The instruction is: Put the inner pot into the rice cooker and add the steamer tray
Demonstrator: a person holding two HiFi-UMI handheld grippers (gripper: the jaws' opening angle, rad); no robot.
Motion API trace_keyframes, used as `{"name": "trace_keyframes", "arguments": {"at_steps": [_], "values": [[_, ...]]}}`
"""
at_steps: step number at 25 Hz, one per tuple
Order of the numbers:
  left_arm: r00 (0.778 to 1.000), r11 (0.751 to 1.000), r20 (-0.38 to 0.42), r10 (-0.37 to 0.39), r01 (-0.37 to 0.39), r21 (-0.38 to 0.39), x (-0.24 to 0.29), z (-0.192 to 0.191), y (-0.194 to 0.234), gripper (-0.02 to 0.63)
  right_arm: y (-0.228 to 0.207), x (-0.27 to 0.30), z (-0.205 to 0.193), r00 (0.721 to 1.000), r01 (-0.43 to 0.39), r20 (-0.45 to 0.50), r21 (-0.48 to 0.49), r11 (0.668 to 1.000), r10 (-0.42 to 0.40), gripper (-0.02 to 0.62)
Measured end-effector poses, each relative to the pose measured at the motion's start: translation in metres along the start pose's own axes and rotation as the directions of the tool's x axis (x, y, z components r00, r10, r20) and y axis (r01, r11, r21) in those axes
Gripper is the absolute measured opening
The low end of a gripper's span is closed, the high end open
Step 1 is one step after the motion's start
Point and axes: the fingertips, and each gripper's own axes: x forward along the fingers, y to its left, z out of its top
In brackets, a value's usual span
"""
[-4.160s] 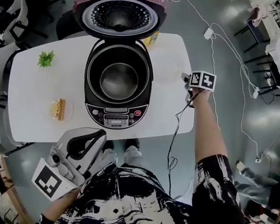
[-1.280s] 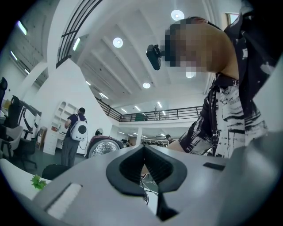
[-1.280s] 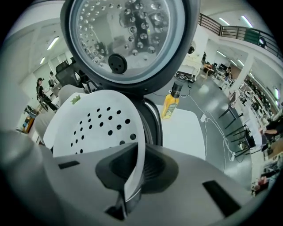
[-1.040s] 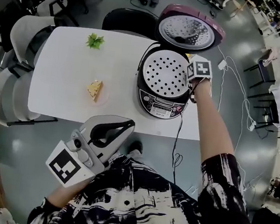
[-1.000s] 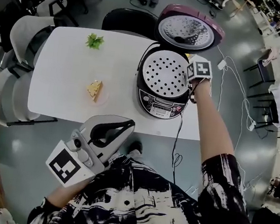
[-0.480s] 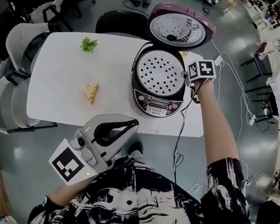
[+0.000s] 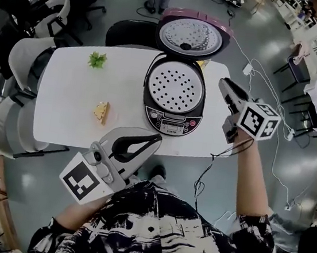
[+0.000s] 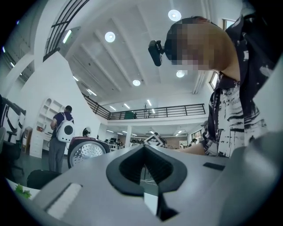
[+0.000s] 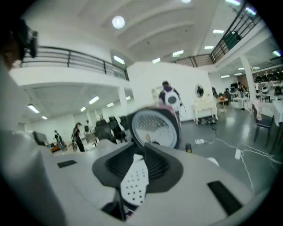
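**Tray seated in the cooker, both grippers clear**

We find the steamer tray (image 7: 175, 88) lying flat across the mouth of the rice cooker (image 7: 171, 122). Its holed face points up and it fills the opening rim to rim. It hides whatever lies below, so we cannot see the inner pot and only judge that it sits underneath.

The lid (image 7: 189, 36) stands swung back behind the cooker, which leaves the opening free.

The right gripper (image 7: 227, 87) hangs just right of the cooker, apart from it. Its jaws are a narrow slit and closing, with nothing between them. Through the slit we see only the tray farther off.

The left gripper (image 7: 155, 140) waits near the body, short of the table (image 7: 69, 100). Its jaw tips are together and it is empty, so we take it to be idle.

Both placements look done to us.
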Motion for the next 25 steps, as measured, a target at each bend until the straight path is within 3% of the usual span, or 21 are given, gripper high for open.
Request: {"name": "trace_keyframes", "arguments": {"at_steps": [1, 3, 6, 9, 11, 18, 25], "values": [[1.000, 1.000, -0.010, 0.001, -0.001, 0.007, 0.004, 0.000, 0.001, 0.005, 0.019, -0.030, 0.021, 0.991, -0.037, 0.129, -0.020, 0.999, 0.039, 0.069], [0.999, 1.000, -0.031, 0.009, -0.009, 0.026, 0.014, 0.001, 0.006, 0.005, 0.060, -0.086, 0.053, 0.940, -0.090, 0.323, -0.074, 0.993, 0.109, 0.041], [0.998, 0.998, -0.046, 0.030, -0.028, 0.055, 0.033, 0.003, 0.014, 0.005, 0.100, -0.141, 0.065, 0.891, -0.094, 0.428, -0.159, 0.983, 0.154, 0.008], [0.998, 0.996, -0.041, 0.046, -0.043, 0.082, 0.050, 0.008, 0.017, 0.005, 0.111, -0.167, 0.057, 0.875, -0.026, 0.467, -0.219, 0.975, 0.128, 0.003], [0.997, 0.994, -0.046, 0.062, -0.057, 0.096, 0.059, 0.008, 0.017, 0.005, 0.109, -0.172, 0.045, 0.879, 0.004, 0.463, -0.252, 0.968, 0.117, 0.003], [0.990, 0.986, -0.064, 0.123, -0.115, 0.123, 0.077, 0.002, 0.018, 0.005, 0.095, -0.160, 0.015, 0.912, -0.042, 0.377, -0.305, 0.951, 0.161, -0.002], [0.981, 0.976, -0.062, 0.183, -0.174, 0.133, 0.077, 0.002, 0.015, 0.005, 0.104, -0.158, 0.027, 0.883, -0.081, 0.413, -0.335, 0.939, 0.224, -0.002]]}}
